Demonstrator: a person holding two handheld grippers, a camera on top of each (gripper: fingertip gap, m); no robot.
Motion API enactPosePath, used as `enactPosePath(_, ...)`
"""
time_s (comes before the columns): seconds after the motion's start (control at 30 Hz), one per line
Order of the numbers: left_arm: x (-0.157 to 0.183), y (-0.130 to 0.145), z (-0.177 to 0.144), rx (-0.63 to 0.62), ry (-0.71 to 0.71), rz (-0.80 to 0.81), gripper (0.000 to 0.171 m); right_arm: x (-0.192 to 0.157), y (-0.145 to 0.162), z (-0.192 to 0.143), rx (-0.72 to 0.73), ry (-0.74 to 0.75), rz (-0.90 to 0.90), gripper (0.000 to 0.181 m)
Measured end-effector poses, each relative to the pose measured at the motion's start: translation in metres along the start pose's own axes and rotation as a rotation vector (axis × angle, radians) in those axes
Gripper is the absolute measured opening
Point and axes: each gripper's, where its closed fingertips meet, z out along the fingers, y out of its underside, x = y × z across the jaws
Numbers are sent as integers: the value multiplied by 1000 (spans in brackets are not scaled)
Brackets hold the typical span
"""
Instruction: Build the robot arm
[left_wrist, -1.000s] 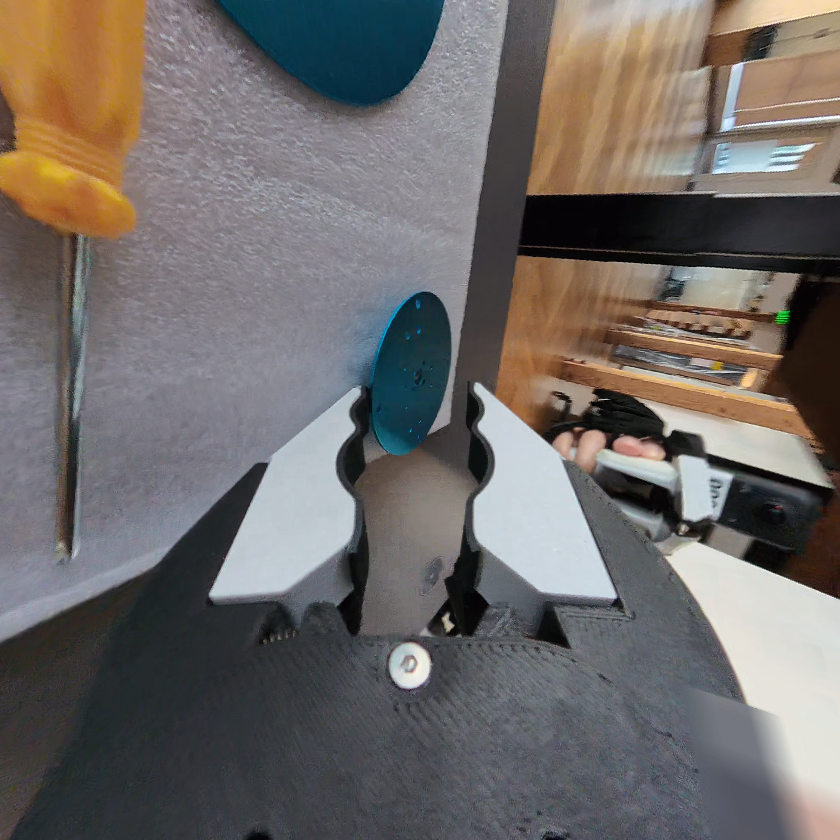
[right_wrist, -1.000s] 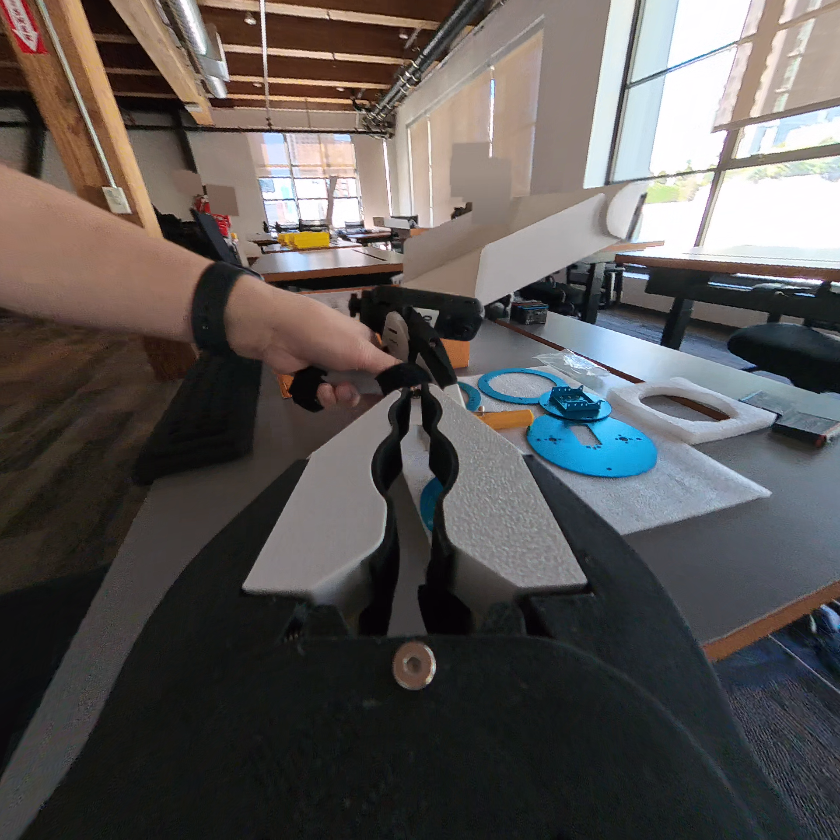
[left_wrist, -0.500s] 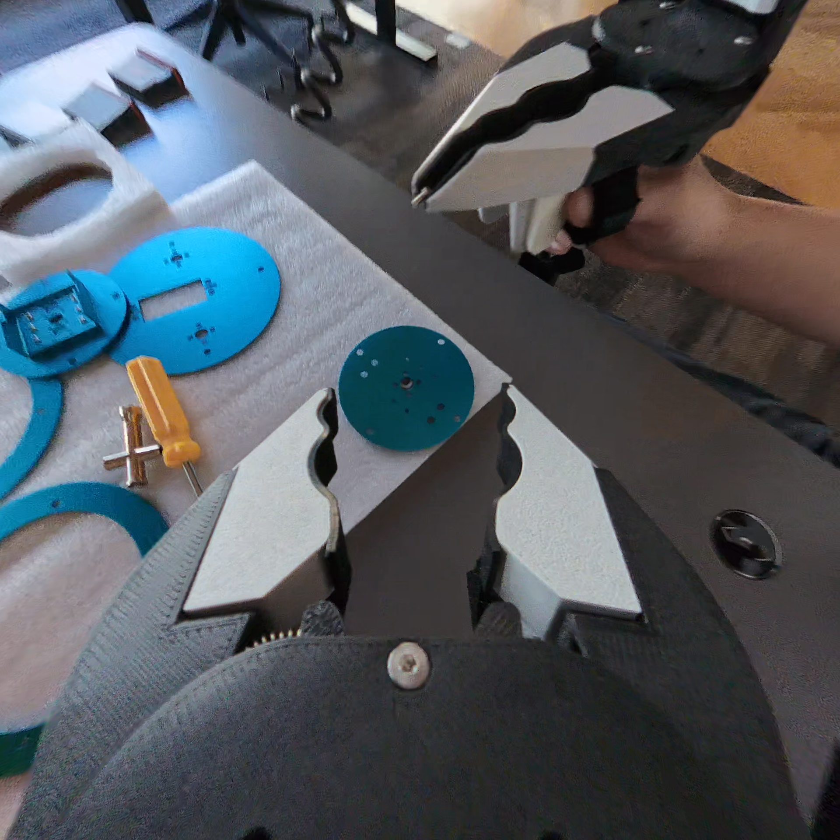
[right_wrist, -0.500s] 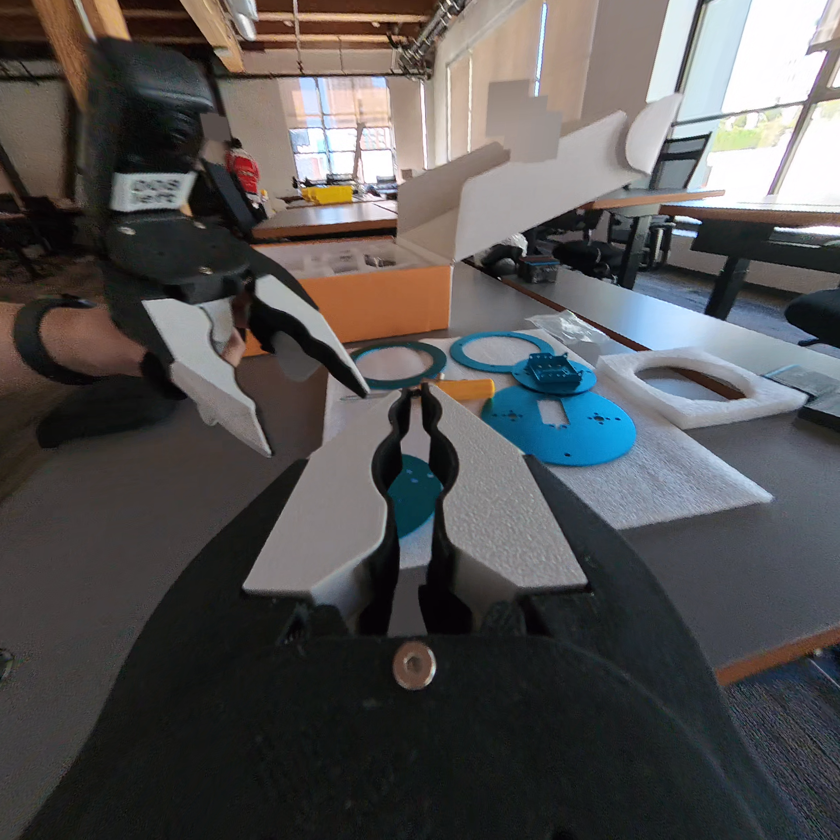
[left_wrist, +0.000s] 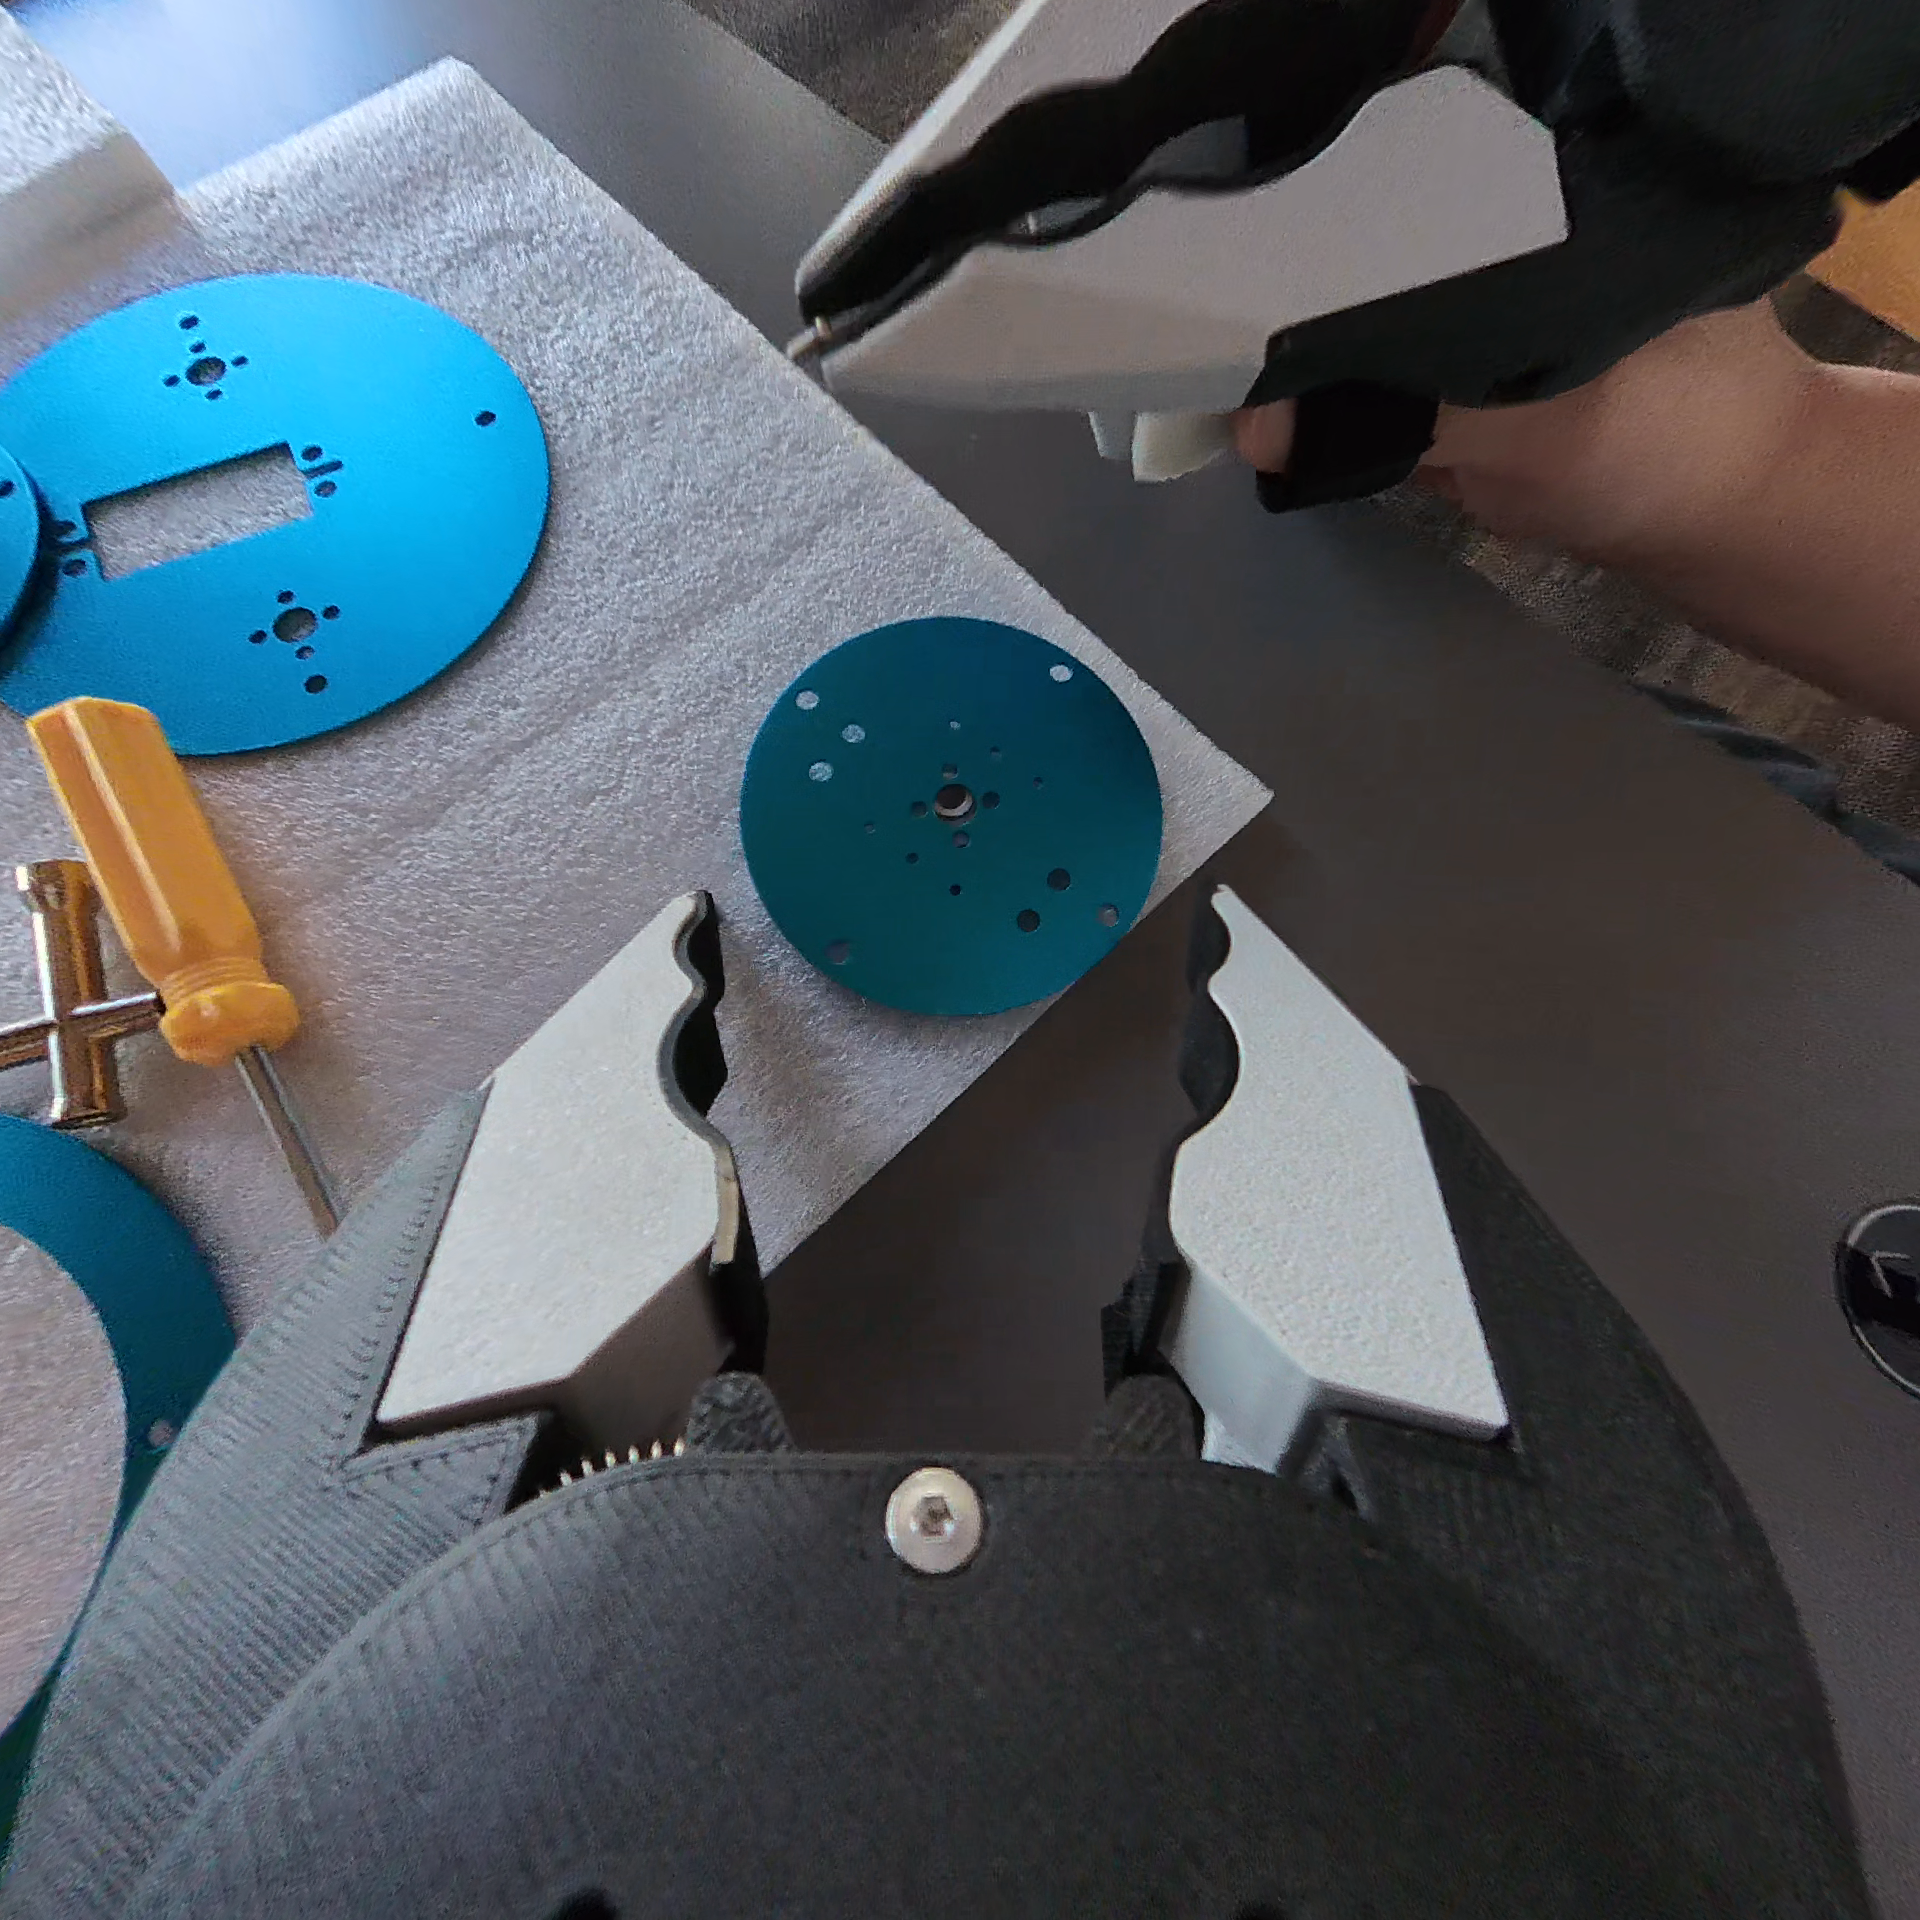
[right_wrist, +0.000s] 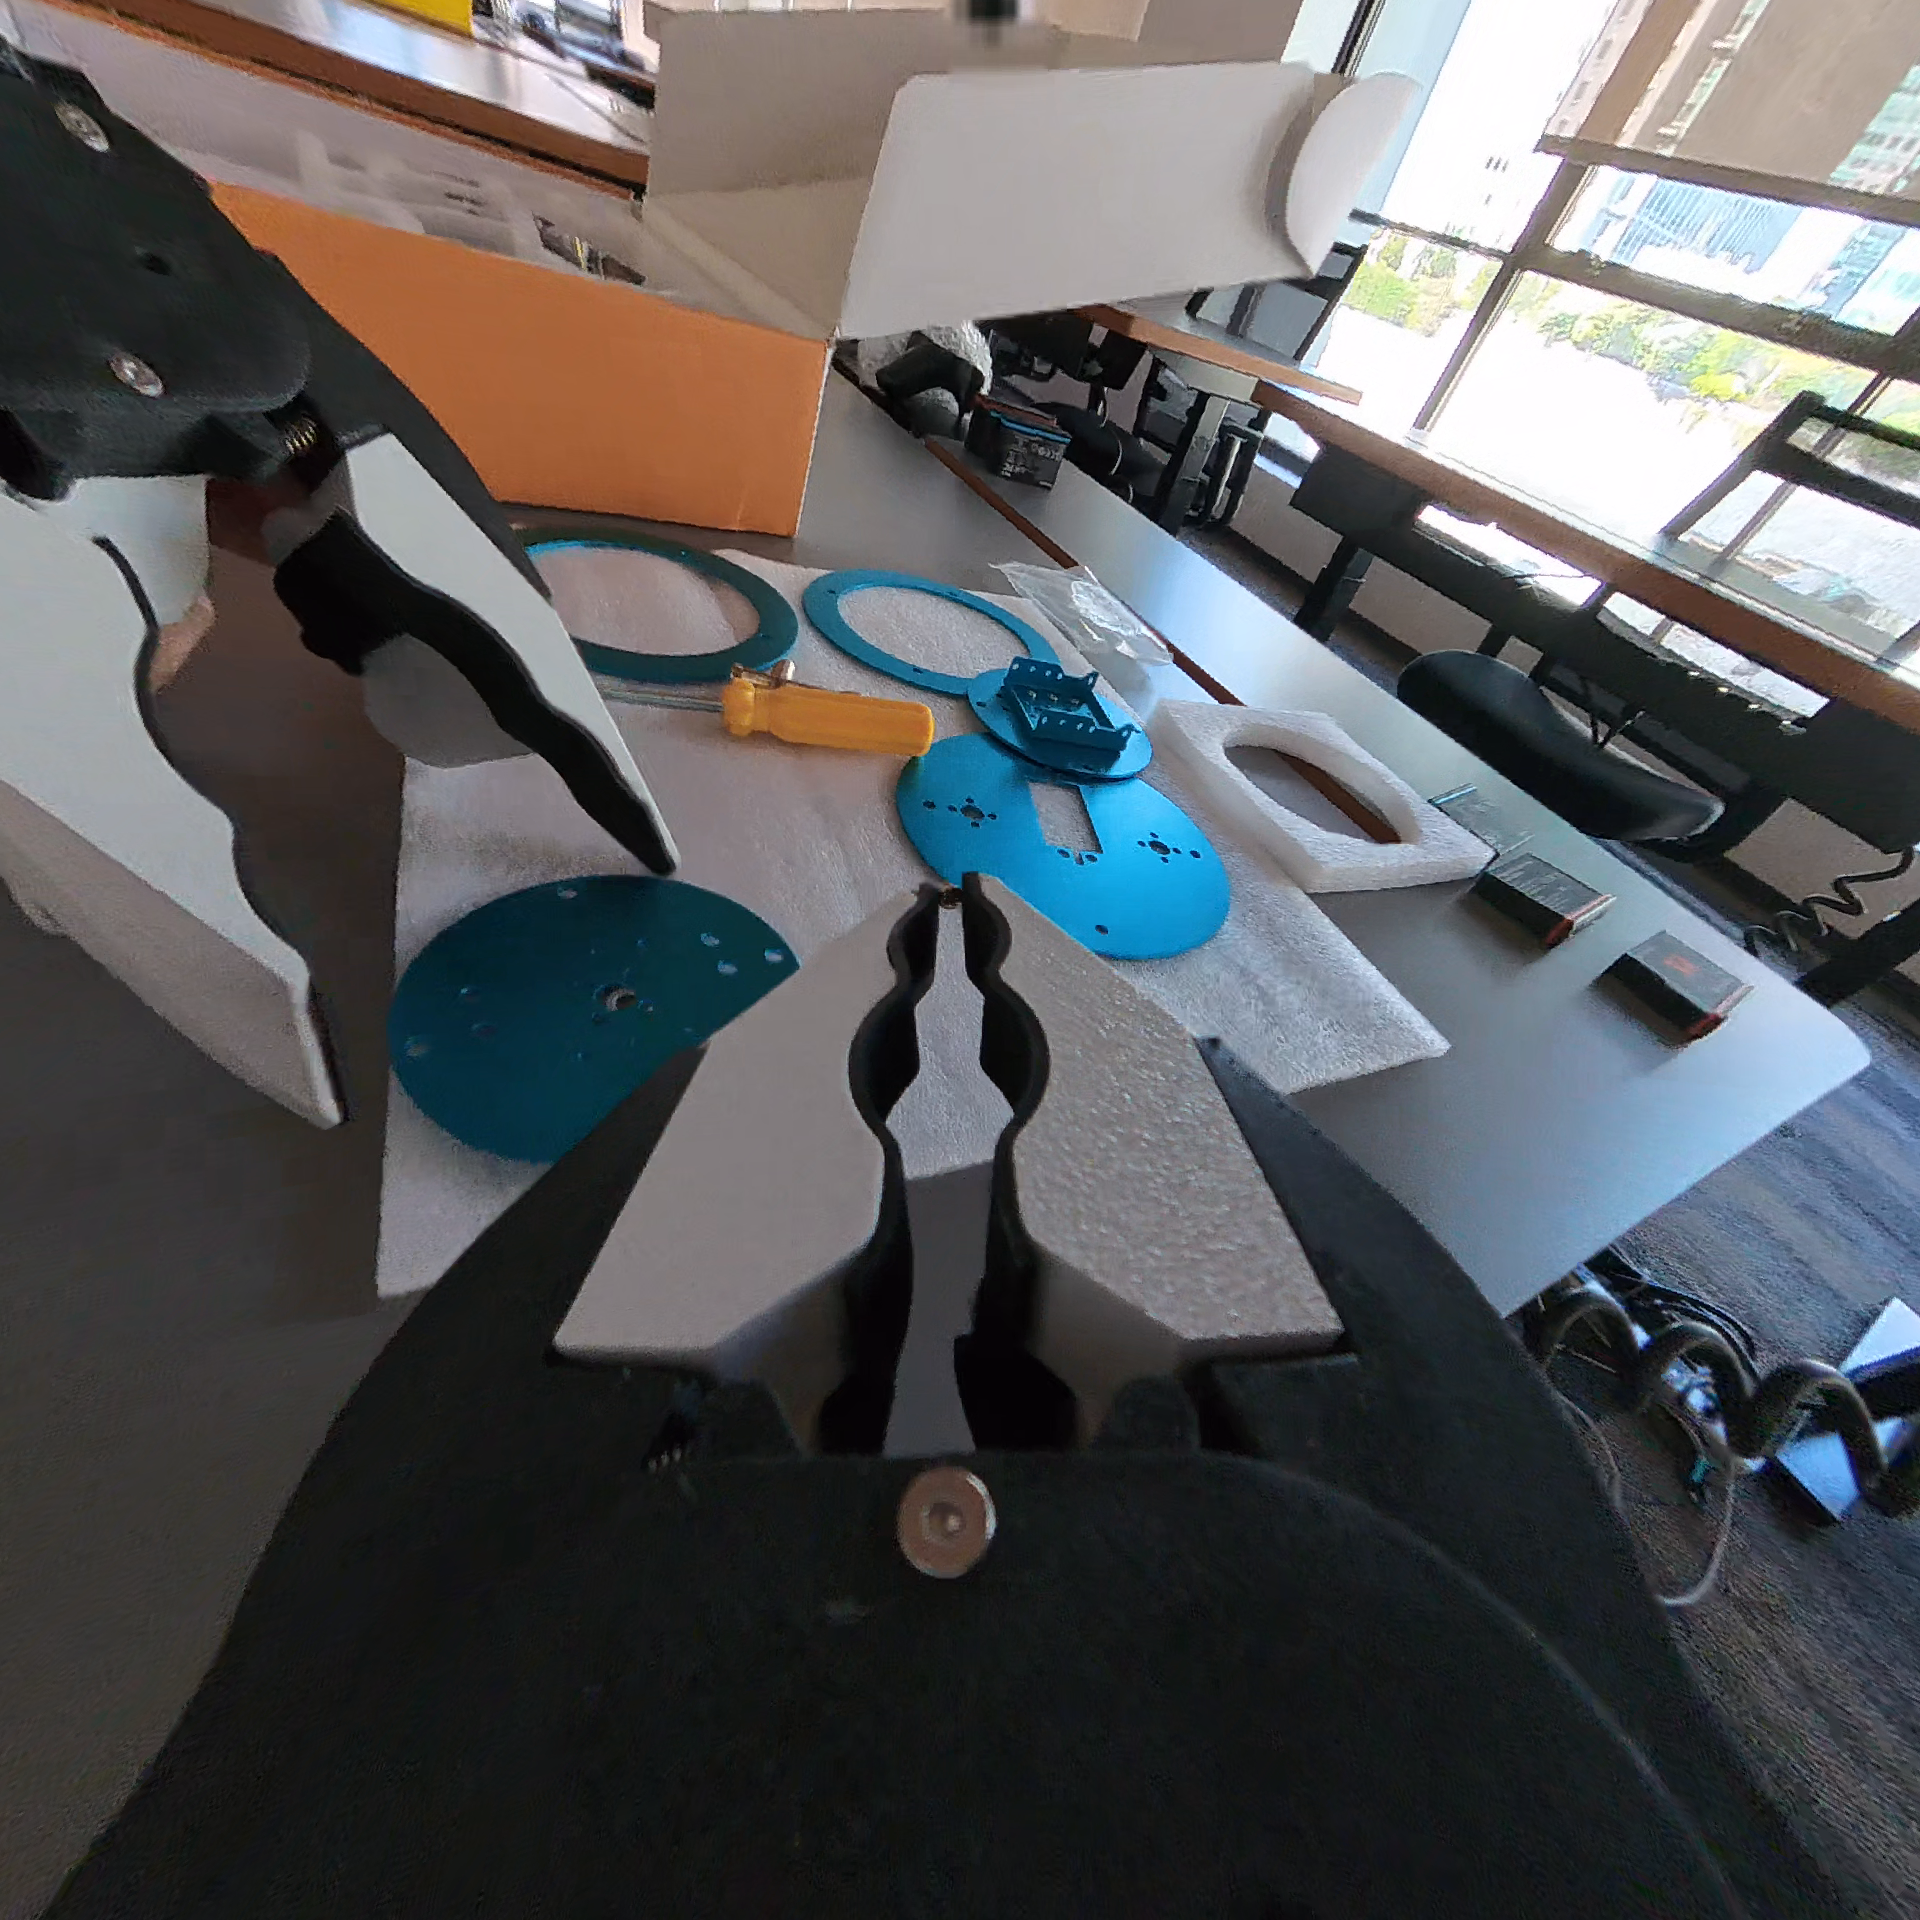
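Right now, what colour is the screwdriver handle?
Yellow-orange; the screwdriver handle shows best in the right wrist view.

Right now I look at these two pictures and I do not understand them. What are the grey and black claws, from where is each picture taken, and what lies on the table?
The claws are two hand-held grippers, each with two fingers; a person squeezes one in each hand. Each carries a camera looking along its own fingers, so each picture shows its own claw at the bottom.

The left wrist view looks down. The left gripper is open and empty, just short of a dark teal disc with small holes, lying near the corner of a white foam sheet. The other claw, at upper right, is the right gripper, held by a hand.

The right wrist view looks across the table. Its fingers are nearly closed, pinching something tiny at the tips; I cannot tell what. Also on the foam: a yellow screwdriver, a larger blue plate and two blue rings.
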Motion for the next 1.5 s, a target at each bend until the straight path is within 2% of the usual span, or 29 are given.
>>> enactPosePath(0.23,-1,-5,5,6,-42,9,86,-5,10,5,-48,90,-193,4)
enactPosePath(0.43,0,-10,9,7,-25,-6,78,-5,14,7,-78,86,-192,4)
enactPosePath(0.7,-1,-14,10,15,-2,-51,77,-5,14,7,-74,88,-193,4)
enactPosePath(0.97,-1,-16,15,-10,-31,5,77,-5,14,7,-77,92,-194,4)
enactPosePath(1.23,-2,-20,18,-27,-17,-8,77,-5,15,7,-84,93,-199,4)
enactPosePath(1.5,-1,-27,11,16,0,-25,81,-5,15,7,-84,91,-201,4)
